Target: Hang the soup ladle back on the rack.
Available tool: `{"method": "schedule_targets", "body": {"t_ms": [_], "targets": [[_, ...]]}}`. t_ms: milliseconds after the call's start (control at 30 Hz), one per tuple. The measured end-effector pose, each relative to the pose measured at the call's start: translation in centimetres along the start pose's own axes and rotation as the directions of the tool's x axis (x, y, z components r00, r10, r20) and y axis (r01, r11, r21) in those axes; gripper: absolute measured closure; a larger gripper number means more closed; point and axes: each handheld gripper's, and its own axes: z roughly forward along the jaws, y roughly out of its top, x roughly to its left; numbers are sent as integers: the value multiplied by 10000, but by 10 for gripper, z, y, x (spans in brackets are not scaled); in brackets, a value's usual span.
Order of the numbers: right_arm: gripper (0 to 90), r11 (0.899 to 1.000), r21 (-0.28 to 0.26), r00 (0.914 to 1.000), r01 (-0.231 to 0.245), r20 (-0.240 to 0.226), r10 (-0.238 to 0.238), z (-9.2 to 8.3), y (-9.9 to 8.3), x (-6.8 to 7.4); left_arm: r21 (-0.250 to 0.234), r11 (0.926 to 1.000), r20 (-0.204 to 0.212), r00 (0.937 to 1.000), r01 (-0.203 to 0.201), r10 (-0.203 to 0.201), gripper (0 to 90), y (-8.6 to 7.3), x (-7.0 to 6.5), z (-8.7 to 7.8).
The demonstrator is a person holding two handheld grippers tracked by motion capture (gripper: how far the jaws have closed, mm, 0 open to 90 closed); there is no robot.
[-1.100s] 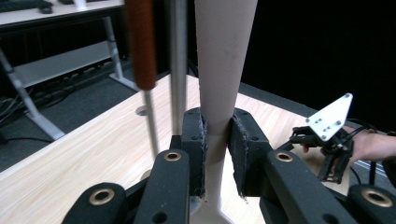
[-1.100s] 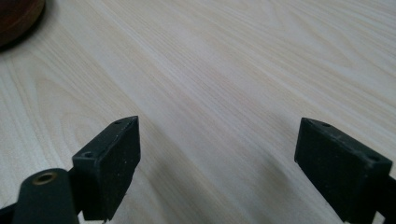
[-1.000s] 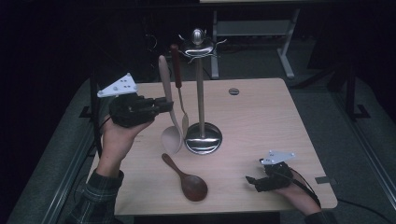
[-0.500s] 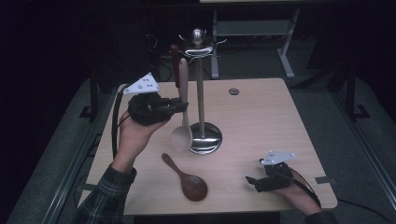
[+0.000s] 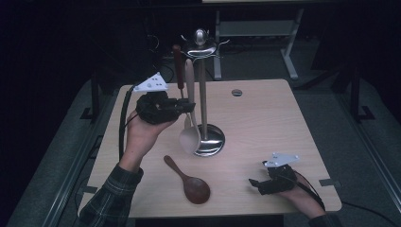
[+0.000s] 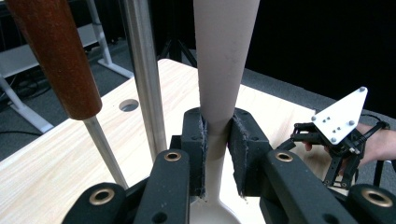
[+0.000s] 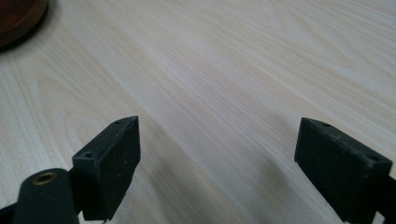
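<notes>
A dim room with grey floor (image 5: pixel 56 156) surrounds the light wooden table (image 5: pixel 265 123).

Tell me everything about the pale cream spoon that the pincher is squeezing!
The pale cream spoon looks like smooth matte plastic, with a long handle that widens upward and a rounded bowl at the bottom. It hangs upright, its top at the hooks of the shiny metal utensil stand, and its bowl is low beside the stand's round base. The left gripper is shut on the narrow part of its handle, black pads pressing both sides. A utensil with a dark red-brown wooden handle hangs next to it.
</notes>
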Motion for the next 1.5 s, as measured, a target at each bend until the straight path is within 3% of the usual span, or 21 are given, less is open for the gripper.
{"method": "schedule_targets", "body": {"t_ms": [1100, 1333, 1433, 1500], "targets": [[142, 9998, -176, 10000, -71, -41, 70, -2, 5, 1, 257, 9995, -62, 9998, -161, 163, 766, 5, -6, 8], [117, 9964, -850, 9998, 43, -208, -60, -11, 20, 2, 123, 9997, 12, 9997, -224, 224, 767, 6, -11, 4], [135, 9880, -1488, 9937, -406, -1094, 243, -17, 41, 2, 117, 9996, 62, 9997, -243, 243, 767, 6, -13, 3], [139, 9841, -1754, 9920, -271, -1263, 49, -17, 54, 6, 74, 9997, 116, 9996, -246, 245, 767, 5, -15, 4]]}}
